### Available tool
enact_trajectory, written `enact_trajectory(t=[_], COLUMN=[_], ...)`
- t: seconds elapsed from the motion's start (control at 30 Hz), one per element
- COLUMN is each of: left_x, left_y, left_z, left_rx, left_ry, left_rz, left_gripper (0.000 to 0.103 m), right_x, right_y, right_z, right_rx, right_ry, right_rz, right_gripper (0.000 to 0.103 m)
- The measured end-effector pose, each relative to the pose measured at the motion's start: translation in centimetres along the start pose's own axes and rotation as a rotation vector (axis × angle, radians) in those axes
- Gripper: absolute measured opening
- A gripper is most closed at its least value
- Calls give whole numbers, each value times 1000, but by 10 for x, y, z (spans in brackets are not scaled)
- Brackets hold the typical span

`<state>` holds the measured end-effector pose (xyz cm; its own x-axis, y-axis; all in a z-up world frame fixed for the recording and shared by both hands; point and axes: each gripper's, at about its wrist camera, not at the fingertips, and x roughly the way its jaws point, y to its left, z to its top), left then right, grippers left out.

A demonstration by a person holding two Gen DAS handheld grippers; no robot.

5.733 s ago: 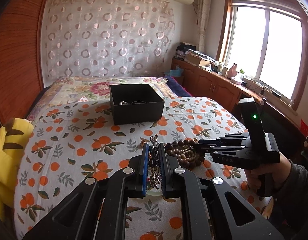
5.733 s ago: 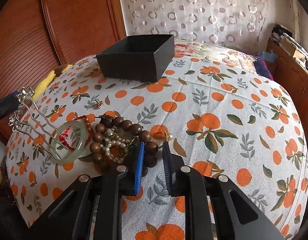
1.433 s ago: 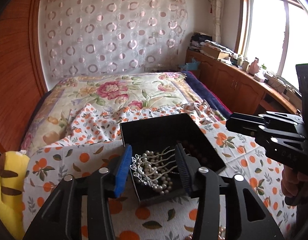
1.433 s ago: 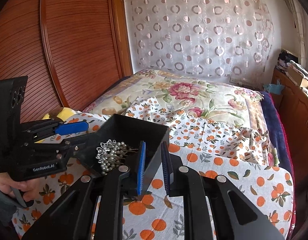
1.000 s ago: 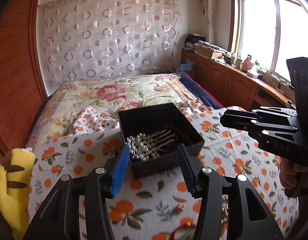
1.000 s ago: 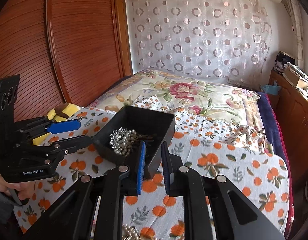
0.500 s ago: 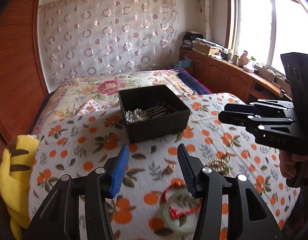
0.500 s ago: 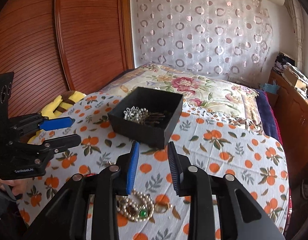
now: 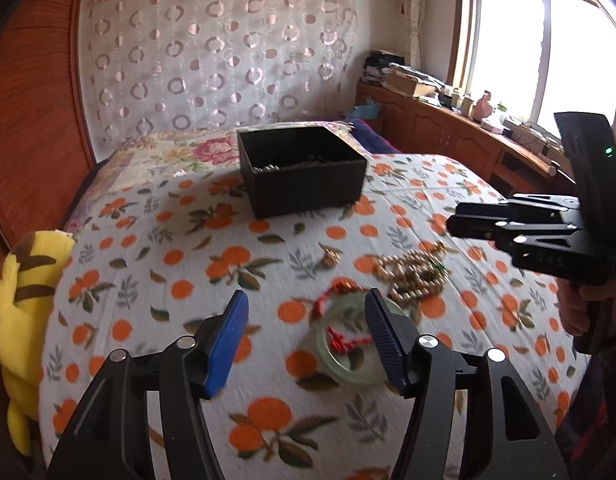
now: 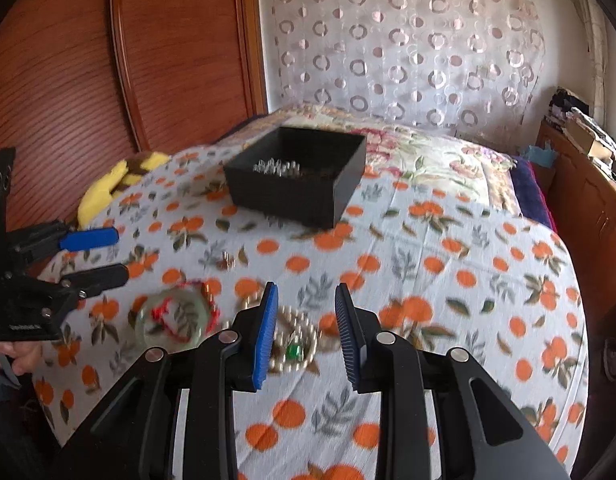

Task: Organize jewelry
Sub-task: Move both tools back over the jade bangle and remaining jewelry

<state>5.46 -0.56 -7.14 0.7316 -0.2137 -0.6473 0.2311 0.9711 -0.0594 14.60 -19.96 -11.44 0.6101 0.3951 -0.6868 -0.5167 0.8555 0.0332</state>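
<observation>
A black open box point(image 9: 303, 170) stands on the orange-print bedspread, with a silver pearl hair comb point(image 10: 275, 168) inside it; the box also shows in the right wrist view point(image 10: 295, 188). A pale green jade bangle with red cord point(image 9: 348, 344) lies just in front of my left gripper point(image 9: 305, 320), which is open and empty. The bangle shows at left in the right wrist view point(image 10: 173, 318). A pearl necklace with a green stone point(image 10: 295, 344) lies under my right gripper point(image 10: 303, 316), which is open and empty. The necklace pile point(image 9: 412, 274) lies right of the bangle.
A small gold trinket point(image 9: 330, 258) lies between box and bangle. A yellow plush toy point(image 9: 23, 280) sits at the bed's left edge by the wooden wardrobe point(image 10: 107, 60). A wooden cabinet with clutter point(image 9: 448, 132) runs under the window on the right.
Both grippers pulled back from the box toward the loose jewelry and dropped lower. The right gripper opened wider. The hair comb stays in the box.
</observation>
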Motion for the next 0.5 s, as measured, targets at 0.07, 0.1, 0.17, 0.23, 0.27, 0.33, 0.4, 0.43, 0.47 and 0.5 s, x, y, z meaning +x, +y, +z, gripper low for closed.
enact_trajectory(t=[0.07, 0.1, 0.17, 0.23, 0.27, 0.33, 0.4, 0.43, 0.47, 0.5], left_x=[0, 1, 4, 7, 8, 11, 16, 19, 21, 24], left_y=[-4, -7, -12, -17, -19, -22, -25, -26, -27, -29], left_z=[-6, -8, -12, -15, -16, -18, -17, -17, -17, -17], left_rx=[9, 15, 31, 47, 51, 56, 62, 65, 66, 69], left_ry=[10, 16, 32, 46, 51, 67, 83, 95, 102, 109], left_rz=[-17, -21, -23, -21, -22, -26, -24, -20, -19, -18], left_gripper=[65, 66, 69, 72, 72, 72, 73, 73, 73, 73], right_x=[2, 2, 2, 2, 2, 0, -2, -4, -5, -7], right_y=[1, 1, 2, 3, 4, 4, 5, 5, 6, 6], right_z=[-7, -11, -15, -20, -22, -28, -33, -36, -39, -43], right_rx=[3, 6, 9, 11, 11, 17, 23, 29, 33, 39], right_ry=[15, 19, 24, 32, 35, 38, 39, 39, 40, 41], right_rz=[5, 9, 18, 27, 31, 40, 48, 54, 58, 63], right_gripper=[32, 32, 32, 32, 32, 32, 32, 32, 32, 32])
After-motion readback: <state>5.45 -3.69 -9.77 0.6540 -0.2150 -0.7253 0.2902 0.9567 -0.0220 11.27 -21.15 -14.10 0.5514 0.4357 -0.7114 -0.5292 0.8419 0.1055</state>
